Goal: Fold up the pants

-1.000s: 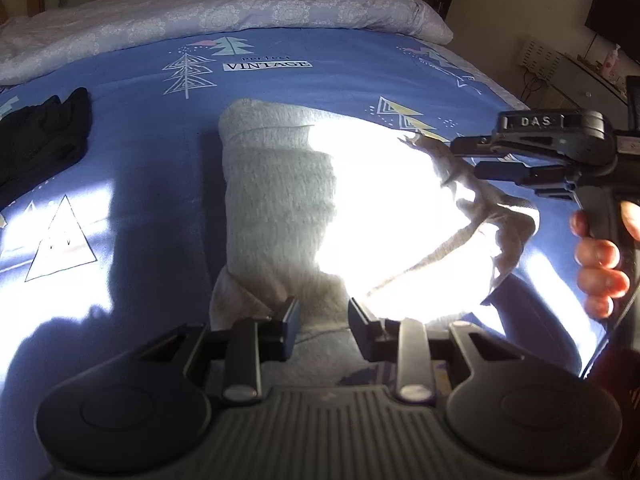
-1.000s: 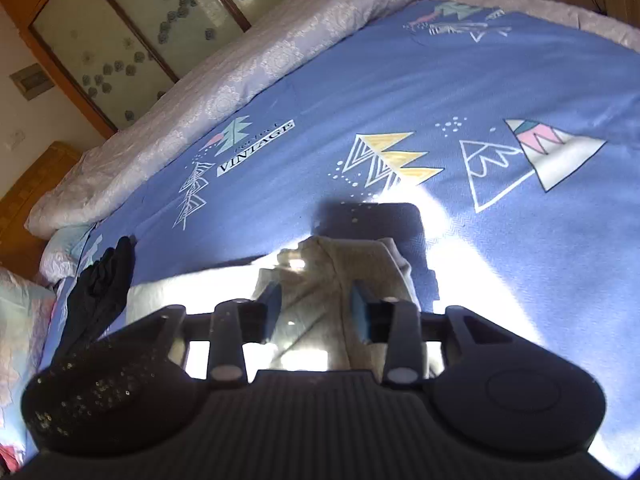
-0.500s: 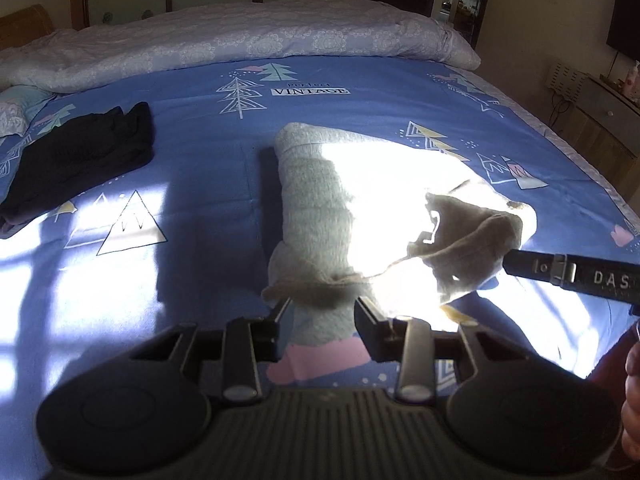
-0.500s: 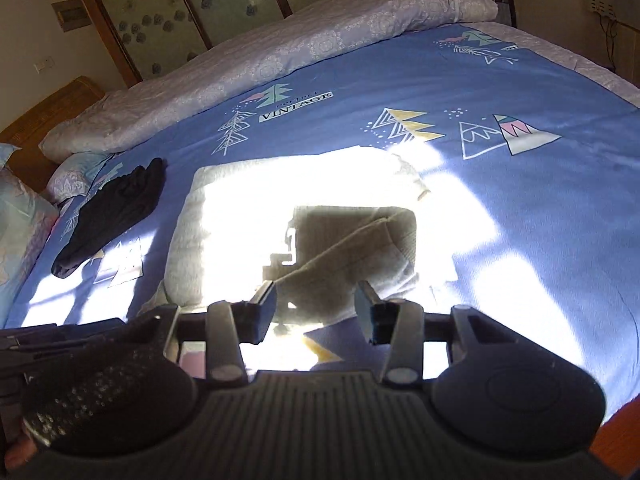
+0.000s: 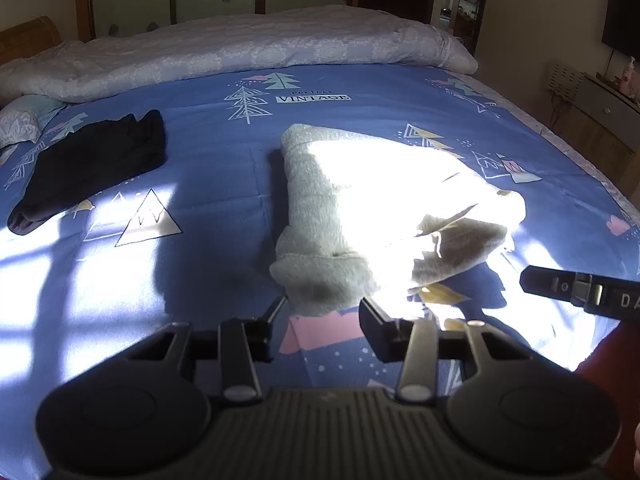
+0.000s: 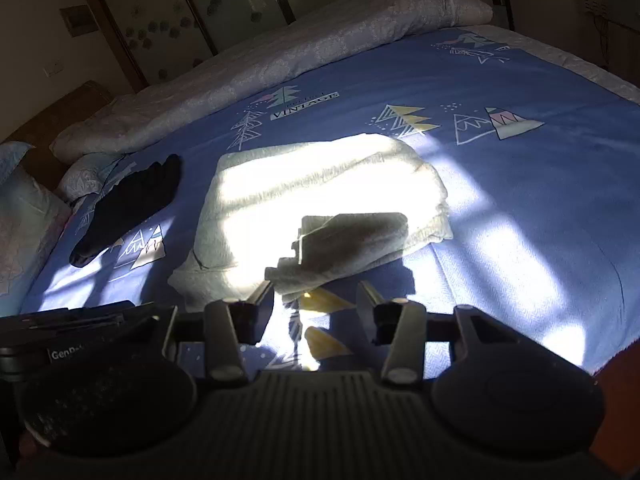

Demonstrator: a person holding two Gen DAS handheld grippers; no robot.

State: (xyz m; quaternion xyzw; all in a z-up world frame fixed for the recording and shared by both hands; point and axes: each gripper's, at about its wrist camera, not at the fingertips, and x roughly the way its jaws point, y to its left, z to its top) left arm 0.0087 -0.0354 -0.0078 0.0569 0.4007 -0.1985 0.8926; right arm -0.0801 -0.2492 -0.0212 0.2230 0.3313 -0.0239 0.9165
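Left gripper (image 5: 322,312), lower centre of the left wrist view: jaws apart and opening, nothing between the fingers (image 5: 374,322); the near cuff end of the pants (image 5: 384,200) lies just beyond the fingertips, and whether the left fingertip brushes the cloth cannot be told. Right gripper (image 6: 316,294), lower centre of the right wrist view: jaws likewise apart and opening, released and empty; the near fold of the pants (image 6: 320,204) lies just past the tips without being pinched. The right gripper's body also enters the left wrist view at the right edge (image 5: 580,290), clear of the cloth. Pants: light grey, soft fabric, folded into a thick oblong bundle lying flat on the blue patterned sheet (image 5: 208,168), at the centre of both frames. A strong patch of sunlight bleaches most of the upper surface; a block-shaped shadow falls on the near part in the right wrist view. The near edge is uneven, with one rolled cuff at lower left of the bundle and a looser flap overlapping at lower right. A black garment (image 5: 92,168) lies well apart at the left of the frame, and a pale quilt (image 5: 240,52) runs across the top.
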